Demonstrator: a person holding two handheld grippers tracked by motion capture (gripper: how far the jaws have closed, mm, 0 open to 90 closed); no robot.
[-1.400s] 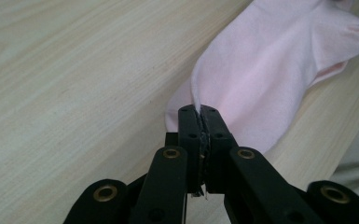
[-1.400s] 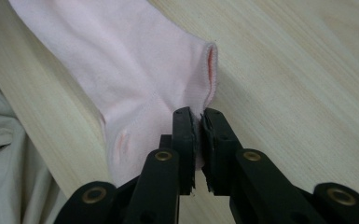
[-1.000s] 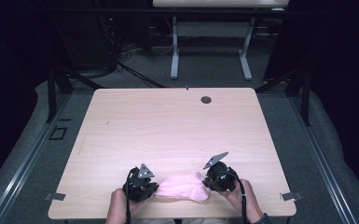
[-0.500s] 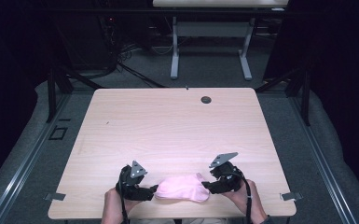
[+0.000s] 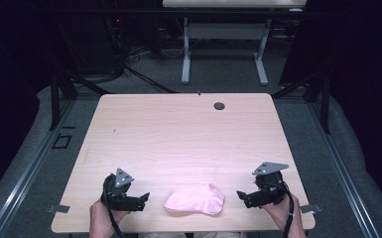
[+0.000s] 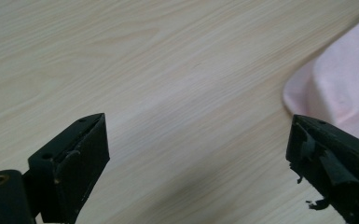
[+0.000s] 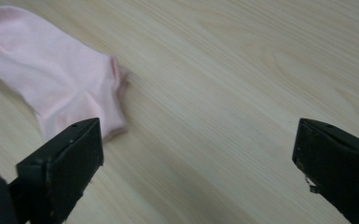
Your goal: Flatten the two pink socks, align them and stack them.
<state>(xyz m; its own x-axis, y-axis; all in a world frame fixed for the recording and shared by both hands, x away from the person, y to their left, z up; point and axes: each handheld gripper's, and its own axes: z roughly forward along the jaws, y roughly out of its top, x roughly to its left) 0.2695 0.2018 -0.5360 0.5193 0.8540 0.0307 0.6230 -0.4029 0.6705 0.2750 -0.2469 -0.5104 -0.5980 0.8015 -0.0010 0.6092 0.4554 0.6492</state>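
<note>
High view: pink sock (image 5: 194,199) flat on desk (image 5: 188,144), between left tongs (image 5: 143,200) and right tongs (image 5: 241,196); both tongs spread apart, holding nothing.

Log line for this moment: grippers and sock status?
left gripper: open, off sock | right gripper: open, off sock | pink sock: flat on table, between grippers

A pale wood worktop (image 5: 188,144) with a dark grommet (image 5: 220,106) stands on grey floor (image 5: 218,79), cables (image 5: 129,59) behind it.
</note>
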